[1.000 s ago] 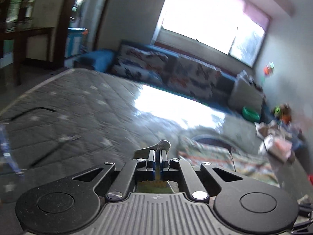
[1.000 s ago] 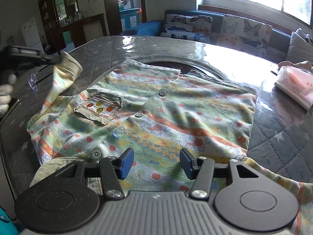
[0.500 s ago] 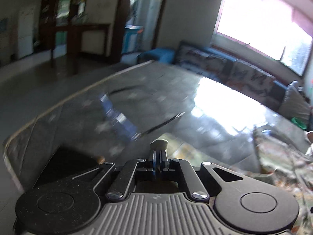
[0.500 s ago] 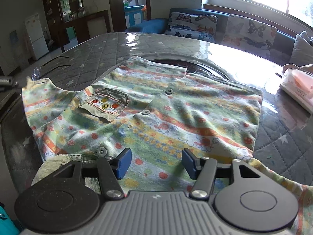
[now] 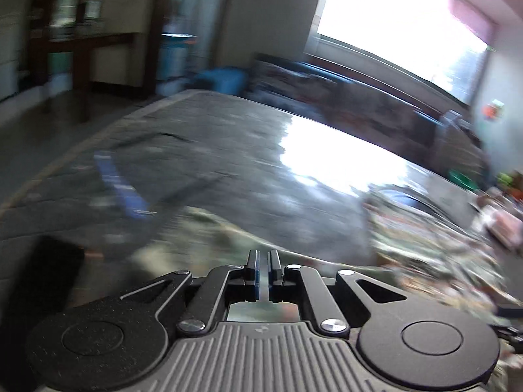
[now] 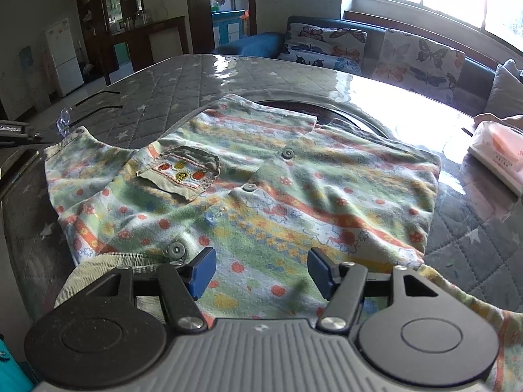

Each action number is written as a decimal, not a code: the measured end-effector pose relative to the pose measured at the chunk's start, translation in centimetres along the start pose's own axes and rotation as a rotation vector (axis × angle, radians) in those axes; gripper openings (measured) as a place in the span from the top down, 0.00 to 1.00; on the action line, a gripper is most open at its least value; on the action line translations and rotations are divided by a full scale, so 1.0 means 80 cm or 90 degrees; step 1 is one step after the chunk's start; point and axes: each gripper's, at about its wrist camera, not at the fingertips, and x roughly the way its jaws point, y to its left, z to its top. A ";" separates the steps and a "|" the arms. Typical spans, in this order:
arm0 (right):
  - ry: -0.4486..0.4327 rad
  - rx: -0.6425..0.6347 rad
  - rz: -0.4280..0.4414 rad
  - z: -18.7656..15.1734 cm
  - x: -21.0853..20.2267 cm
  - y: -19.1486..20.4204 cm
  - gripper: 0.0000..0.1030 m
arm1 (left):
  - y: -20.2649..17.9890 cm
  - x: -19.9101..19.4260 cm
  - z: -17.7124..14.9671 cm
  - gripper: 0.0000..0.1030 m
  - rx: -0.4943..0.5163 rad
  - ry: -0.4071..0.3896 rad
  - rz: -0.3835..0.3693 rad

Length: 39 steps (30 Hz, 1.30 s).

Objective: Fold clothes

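Observation:
A child's patterned shirt (image 6: pixel 261 189) with green, orange and yellow stripes, a khaki chest pocket (image 6: pixel 183 173) and grey buttons lies spread on the grey quilted table (image 6: pixel 157 98). Its left sleeve (image 6: pixel 68 156) lies flat, stretched toward the table's left edge. My right gripper (image 6: pixel 261 271) is open and empty, low over the shirt's near hem. My left gripper (image 5: pixel 264 271) has its jaws nearly together with nothing seen between them; it hovers by the blurred sleeve (image 5: pixel 209 228). It also shows at the left edge of the right wrist view (image 6: pixel 16 130).
A pink tissue pack (image 6: pixel 497 153) lies on the table at the right. A clear suction hook (image 6: pixel 63 121) sits near the left sleeve. A butterfly-print sofa (image 6: pixel 376 52) stands behind the table under the window. A dark phone-like slab (image 5: pixel 55 268) lies at the table's left edge.
My left gripper carried the sleeve outward to the left and laid it flat; the cuff is no longer between its jaws. The right gripper stayed open and nearly still.

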 end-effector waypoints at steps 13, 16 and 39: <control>0.004 0.003 -0.008 -0.010 0.002 -0.009 0.36 | -0.032 0.040 -0.037 0.94 0.105 0.048 -0.019; 0.003 0.005 -0.010 -0.011 0.001 -0.012 0.35 | -0.018 0.041 -0.030 0.94 0.093 0.045 -0.003; -0.007 0.008 -0.019 -0.028 -0.009 -0.024 0.21 | 0.023 0.051 0.004 0.89 0.067 0.051 0.100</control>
